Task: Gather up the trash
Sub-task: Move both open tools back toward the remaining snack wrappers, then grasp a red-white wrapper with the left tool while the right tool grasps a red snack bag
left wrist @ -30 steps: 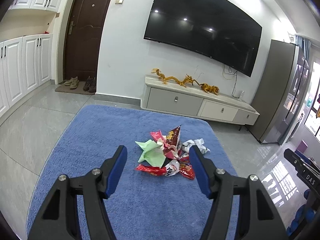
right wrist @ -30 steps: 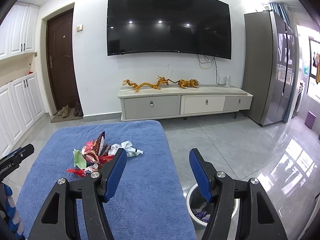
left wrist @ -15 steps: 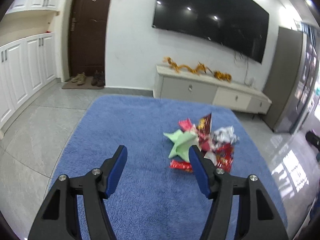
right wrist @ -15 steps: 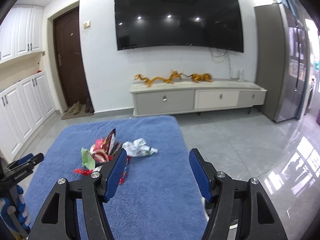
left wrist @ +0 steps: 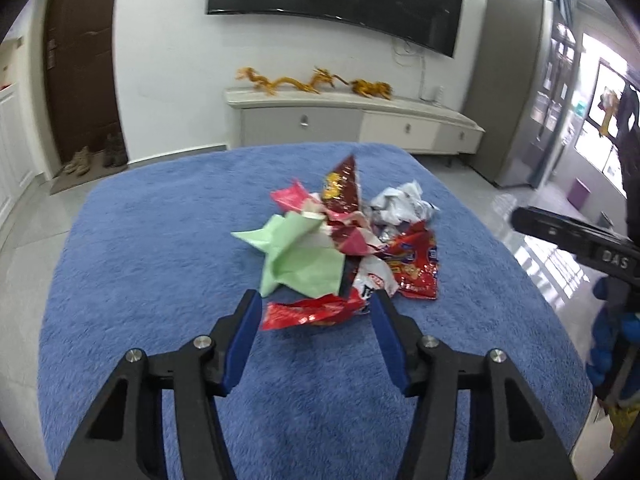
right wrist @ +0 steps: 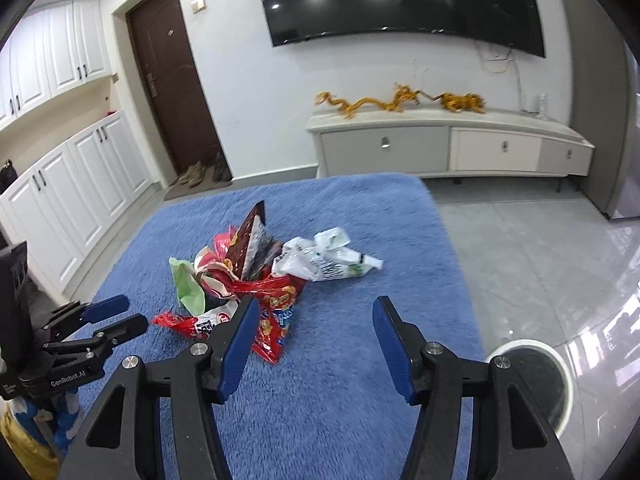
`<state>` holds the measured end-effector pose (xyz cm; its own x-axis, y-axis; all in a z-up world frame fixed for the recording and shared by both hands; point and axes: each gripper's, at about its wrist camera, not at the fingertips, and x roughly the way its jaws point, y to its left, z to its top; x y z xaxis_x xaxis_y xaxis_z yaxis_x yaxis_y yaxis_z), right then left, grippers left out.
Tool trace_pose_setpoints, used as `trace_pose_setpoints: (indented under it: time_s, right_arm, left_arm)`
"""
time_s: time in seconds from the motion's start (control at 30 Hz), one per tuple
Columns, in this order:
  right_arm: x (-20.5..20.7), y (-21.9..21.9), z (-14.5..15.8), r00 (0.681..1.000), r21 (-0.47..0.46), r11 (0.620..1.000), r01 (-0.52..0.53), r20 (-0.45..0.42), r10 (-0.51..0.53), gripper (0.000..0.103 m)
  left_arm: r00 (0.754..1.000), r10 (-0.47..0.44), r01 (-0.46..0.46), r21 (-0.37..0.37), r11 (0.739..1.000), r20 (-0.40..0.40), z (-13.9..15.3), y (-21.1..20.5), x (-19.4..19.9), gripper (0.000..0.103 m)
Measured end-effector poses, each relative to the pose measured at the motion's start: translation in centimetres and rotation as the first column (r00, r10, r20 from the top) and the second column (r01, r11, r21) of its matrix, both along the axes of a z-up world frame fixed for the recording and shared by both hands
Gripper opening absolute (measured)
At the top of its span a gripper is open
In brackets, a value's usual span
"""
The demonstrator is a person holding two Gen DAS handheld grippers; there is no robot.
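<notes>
I see a blue rug (left wrist: 168, 264) spread over a grey tiled floor, and on it a heap of trash (left wrist: 340, 240) lying near the middle. The heap holds a crumpled green paper (left wrist: 304, 256), a flat red wrapper (left wrist: 312, 314) at its near edge, a red snack bag (left wrist: 412, 268), a dark brown packet (left wrist: 342, 188) standing on end with its point up, and a crumpled white wrapper (right wrist: 324, 258) on the heap's right side.

My left gripper (left wrist: 316, 312) has its 2 blue-padded jaws spread wide, holding nothing. The flat red wrapper sits just ahead, between the fingertips; I cannot tell whether they touch it.

My right gripper (right wrist: 314, 314) is also spread wide and holds nothing. Its left fingertip overlaps the red snack bag's edge in this view, and blue rug shows between the jaws. The left gripper shows at this view's left edge, beside the heap.

A round white bin (right wrist: 532, 376) stands on the tiles just off the rug's right edge. Behind the rug are a low TV cabinet (right wrist: 444, 148), a wall-mounted television (right wrist: 400, 0) and a brown door (right wrist: 172, 88).
</notes>
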<state>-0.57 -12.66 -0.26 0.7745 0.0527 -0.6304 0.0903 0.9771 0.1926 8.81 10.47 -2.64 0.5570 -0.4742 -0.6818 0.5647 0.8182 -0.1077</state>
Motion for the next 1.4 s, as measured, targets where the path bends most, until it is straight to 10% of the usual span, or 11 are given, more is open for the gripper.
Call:
trace_pose_setpoints:
  time_s: [0.6,0.83,1.4]
  right_arm:
    - [5.8,1.4,-5.5,0.980,0.114,0.979,-0.167,-0.092,0.177,0.047]
    - [6.6,2.1,-6.8,0.965,0.144,0.967,-0.211,-0.124,0.230,0.019]
    - [-0.9,3.6,-2.3,0.975,0.077,0.974,-0.215,-0.047,0.219,0.009]
  left_arm:
    - [0.987,-0.130,0.139,0.092,0.986,-0.096,-4.5,-4.0,0.9,0.035]
    - [0.986,-0.147,0.155,0.109,0.982,-0.083,-4.5,-4.5,-0.5,0.012]
    - [0.999,-0.040,0.040,0.041,0.998,-0.003,0.8,-0.5,-5.2,0.003]
